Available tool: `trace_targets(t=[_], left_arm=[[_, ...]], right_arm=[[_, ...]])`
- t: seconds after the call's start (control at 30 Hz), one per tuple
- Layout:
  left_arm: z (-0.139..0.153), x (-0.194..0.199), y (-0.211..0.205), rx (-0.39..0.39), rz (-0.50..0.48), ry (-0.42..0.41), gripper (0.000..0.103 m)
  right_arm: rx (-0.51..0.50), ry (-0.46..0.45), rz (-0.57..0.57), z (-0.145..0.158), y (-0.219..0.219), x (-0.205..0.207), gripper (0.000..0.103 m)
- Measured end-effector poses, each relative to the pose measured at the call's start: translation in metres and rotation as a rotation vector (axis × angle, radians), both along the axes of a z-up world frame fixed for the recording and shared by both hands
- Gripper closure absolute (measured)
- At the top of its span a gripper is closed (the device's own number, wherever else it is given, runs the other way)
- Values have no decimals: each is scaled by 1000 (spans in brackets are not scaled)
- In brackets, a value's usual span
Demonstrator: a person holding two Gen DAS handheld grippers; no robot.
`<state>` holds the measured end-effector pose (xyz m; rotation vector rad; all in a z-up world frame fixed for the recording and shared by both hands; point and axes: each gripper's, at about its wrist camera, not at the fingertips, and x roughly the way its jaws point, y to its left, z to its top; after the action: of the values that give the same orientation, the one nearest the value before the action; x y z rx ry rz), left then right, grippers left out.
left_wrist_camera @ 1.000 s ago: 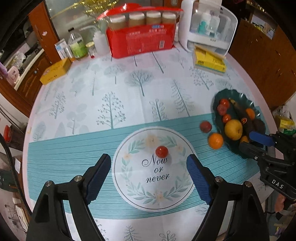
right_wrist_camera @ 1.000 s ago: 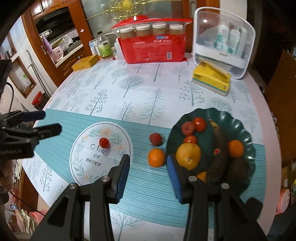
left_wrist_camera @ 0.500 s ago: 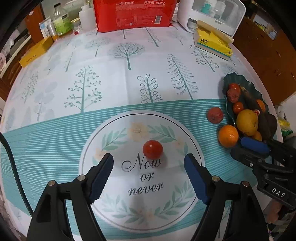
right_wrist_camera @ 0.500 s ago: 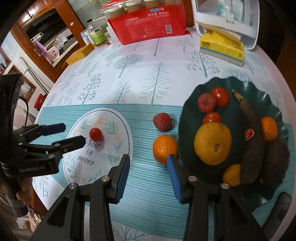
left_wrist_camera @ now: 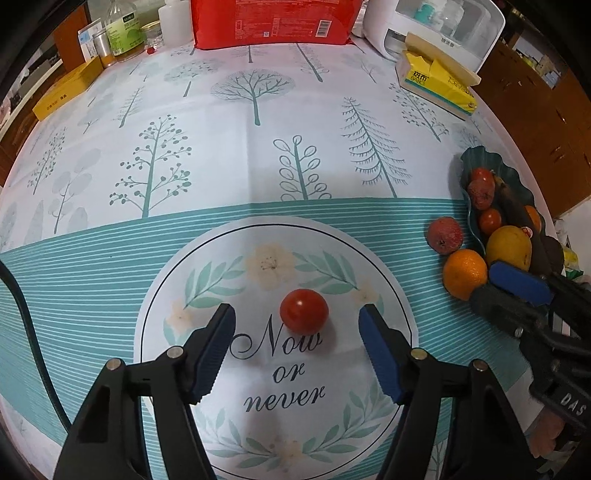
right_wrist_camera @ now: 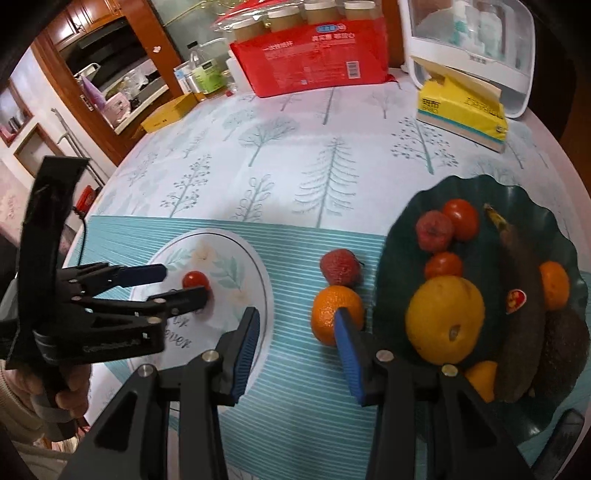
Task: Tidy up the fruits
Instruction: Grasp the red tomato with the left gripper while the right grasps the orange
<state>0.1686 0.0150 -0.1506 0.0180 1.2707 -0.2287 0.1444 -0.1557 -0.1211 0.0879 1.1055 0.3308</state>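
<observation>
A small red tomato lies on the round "Now or never" print of the tablecloth. My left gripper points down over it, a finger on either side; the jaws are closing and the pads stand clear of it. The right wrist view shows the same: left gripper around the tomato. An orange and a rough red fruit lie just left of the dark green plate. My right gripper is open, its right fingertip in front of the orange, nothing held.
The plate holds a big yellow fruit, tomatoes, a dark banana and small oranges. At the back stand a red pack, a yellow tissue box, a white container, bottles and a yellow box. A hand holds the left gripper.
Both grippers have come down toward the table. The left jaws have narrowed around the tomato, which now lies between them. The right gripper has neared the orange, its gap unchanged.
</observation>
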Motion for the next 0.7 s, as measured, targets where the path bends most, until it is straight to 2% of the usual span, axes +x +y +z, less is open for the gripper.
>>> trace_targets(t=[0.07, 0.2, 0.4, 0.7], left_arm=[[-1, 1, -1, 0, -1, -2, 36], [-2, 1, -3, -1, -7, 3, 46], [-4, 1, -5, -5, -9, 3, 48], [-6, 2, -5, -11, -10, 5, 52]], right_arm=[[-15, -13, -26, -1, -3, 2, 61], [-38, -9, -52, -5, -8, 5, 61], [-71, -4, -63, -12, -9, 7, 61], [-143, -96, 26, -9, 12, 1, 61]])
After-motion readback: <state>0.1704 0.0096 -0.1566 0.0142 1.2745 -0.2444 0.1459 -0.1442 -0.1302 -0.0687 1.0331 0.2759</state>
